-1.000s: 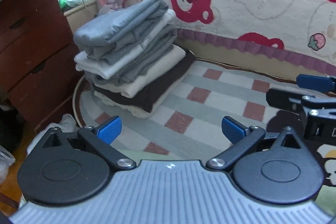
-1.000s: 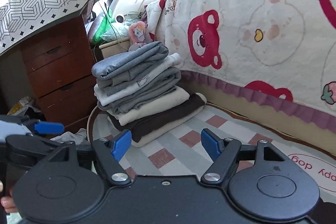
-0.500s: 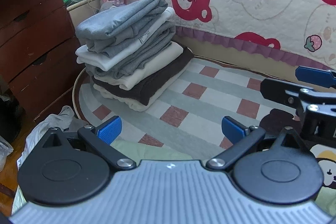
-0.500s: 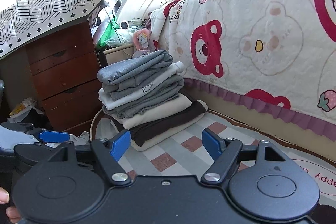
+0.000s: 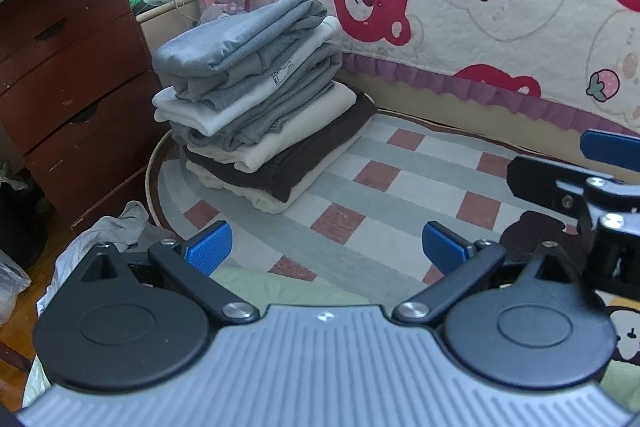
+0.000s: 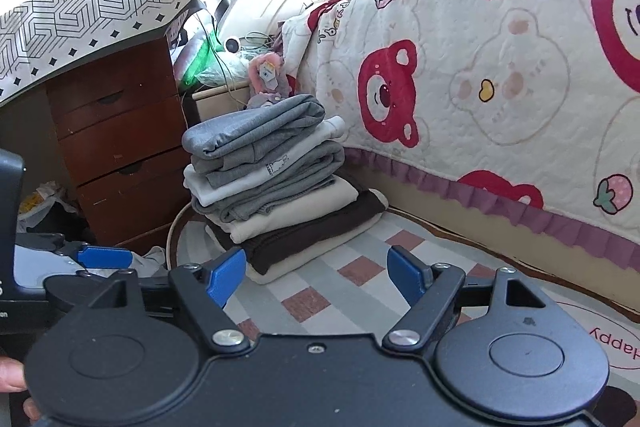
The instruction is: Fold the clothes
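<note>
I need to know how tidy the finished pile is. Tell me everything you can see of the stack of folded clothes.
The stack of folded clothes sits on the checked rug, between the wooden drawers and the bear-print bedspread. From the top: grey layers with white between, cream, dark brown, cream at the bottom. It leans slightly, edges uneven. Neither gripper touches it.

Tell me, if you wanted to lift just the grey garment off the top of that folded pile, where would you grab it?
Probably at the rounded folded edge of the top grey garment, coming in level from the pile's left front. That edge bulges out past the layers below, so one finger could slip under it. Its far side lies against the bed's bear quilt.
</note>
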Action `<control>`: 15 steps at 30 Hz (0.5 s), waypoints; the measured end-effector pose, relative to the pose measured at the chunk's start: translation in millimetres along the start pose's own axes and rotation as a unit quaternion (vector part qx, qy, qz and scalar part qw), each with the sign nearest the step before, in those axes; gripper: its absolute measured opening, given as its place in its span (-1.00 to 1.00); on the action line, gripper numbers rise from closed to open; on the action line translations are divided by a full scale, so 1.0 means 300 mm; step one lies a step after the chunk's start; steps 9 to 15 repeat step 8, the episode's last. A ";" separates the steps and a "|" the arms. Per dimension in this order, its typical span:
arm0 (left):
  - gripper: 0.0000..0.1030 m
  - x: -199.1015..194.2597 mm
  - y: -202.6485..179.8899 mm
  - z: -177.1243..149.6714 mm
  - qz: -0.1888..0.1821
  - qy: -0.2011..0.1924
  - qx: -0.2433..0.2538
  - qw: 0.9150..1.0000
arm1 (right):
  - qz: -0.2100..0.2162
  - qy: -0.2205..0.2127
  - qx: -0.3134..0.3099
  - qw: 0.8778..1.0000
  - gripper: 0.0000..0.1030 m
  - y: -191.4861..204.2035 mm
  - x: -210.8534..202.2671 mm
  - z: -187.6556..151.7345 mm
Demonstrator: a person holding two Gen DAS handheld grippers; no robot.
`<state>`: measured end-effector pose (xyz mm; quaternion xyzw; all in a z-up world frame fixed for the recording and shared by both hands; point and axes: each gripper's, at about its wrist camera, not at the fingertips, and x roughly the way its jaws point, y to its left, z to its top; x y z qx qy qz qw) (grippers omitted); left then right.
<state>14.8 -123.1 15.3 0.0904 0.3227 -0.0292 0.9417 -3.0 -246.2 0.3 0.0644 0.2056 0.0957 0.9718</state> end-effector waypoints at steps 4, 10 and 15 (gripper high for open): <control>1.00 0.007 0.002 -0.004 0.001 0.007 -0.002 1.000 | -0.005 0.004 -0.001 1.000 0.58 0.006 0.001 -0.001; 1.00 0.009 0.007 -0.006 0.004 0.010 -0.002 1.000 | -0.004 0.006 -0.001 1.000 0.58 0.009 0.005 0.000; 1.00 0.009 0.007 -0.006 0.004 0.010 -0.002 1.000 | -0.004 0.006 -0.001 1.000 0.58 0.009 0.005 0.000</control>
